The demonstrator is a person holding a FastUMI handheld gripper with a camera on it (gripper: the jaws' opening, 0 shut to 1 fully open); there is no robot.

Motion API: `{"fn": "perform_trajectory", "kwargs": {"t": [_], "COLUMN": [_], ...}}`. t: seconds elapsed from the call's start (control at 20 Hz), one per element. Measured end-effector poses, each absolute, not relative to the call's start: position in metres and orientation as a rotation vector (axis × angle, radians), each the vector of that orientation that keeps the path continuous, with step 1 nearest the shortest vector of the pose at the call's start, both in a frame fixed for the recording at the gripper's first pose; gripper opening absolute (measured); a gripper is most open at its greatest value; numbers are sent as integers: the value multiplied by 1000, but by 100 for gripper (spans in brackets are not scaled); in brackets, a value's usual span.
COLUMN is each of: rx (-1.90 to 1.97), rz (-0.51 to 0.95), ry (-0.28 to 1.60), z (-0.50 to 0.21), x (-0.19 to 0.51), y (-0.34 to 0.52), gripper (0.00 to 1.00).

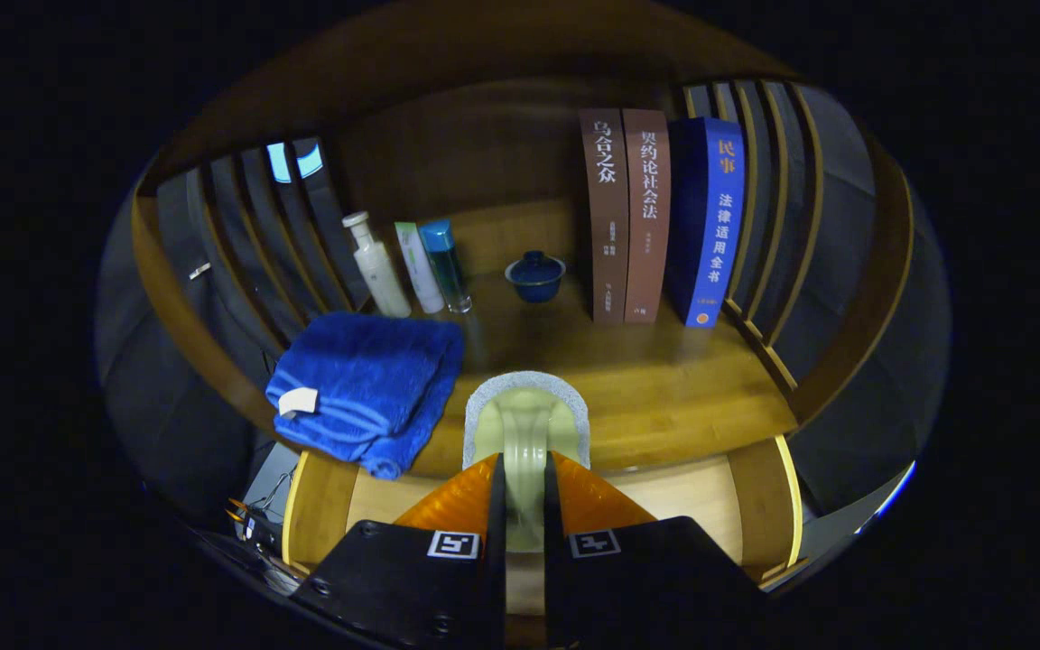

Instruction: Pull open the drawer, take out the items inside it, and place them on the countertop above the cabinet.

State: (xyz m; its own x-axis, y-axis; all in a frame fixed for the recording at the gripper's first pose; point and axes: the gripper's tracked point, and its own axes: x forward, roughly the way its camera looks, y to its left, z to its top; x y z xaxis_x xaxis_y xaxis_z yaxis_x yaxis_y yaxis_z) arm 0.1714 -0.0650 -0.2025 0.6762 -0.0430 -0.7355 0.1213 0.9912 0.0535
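Observation:
My gripper (pixel 521 478) is shut on a pale green scrubber with a grey sponge rim (pixel 527 417). Both orange fingers (pixel 448 506) press on its narrow green handle. The scrubber's head sticks up ahead of the fingertips, over the front edge of the wooden countertop (pixel 664 379). Below and around the fingers lies the open wooden drawer (pixel 691 506); what I see of its floor is bare, and the gripper hides the middle. A folded blue towel (pixel 366 384) rests on the countertop left of the scrubber, hanging slightly over the front edge.
At the back of the countertop stand a white pump bottle (pixel 377 266), a white tube (pixel 419 266), a blue-capped bottle (pixel 445 266), a small blue lidded cup (pixel 535 275) and three upright books (pixel 655 217). Slatted wooden side walls (pixel 782 208) close in both sides.

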Motion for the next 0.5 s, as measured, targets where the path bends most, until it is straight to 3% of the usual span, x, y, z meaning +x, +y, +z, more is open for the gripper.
{"fn": "perform_trajectory", "kwargs": {"t": [0.5], "rx": [57], "rz": [-85], "ry": [883], "z": [-235], "x": [263], "y": [-66], "gripper": [22]}}
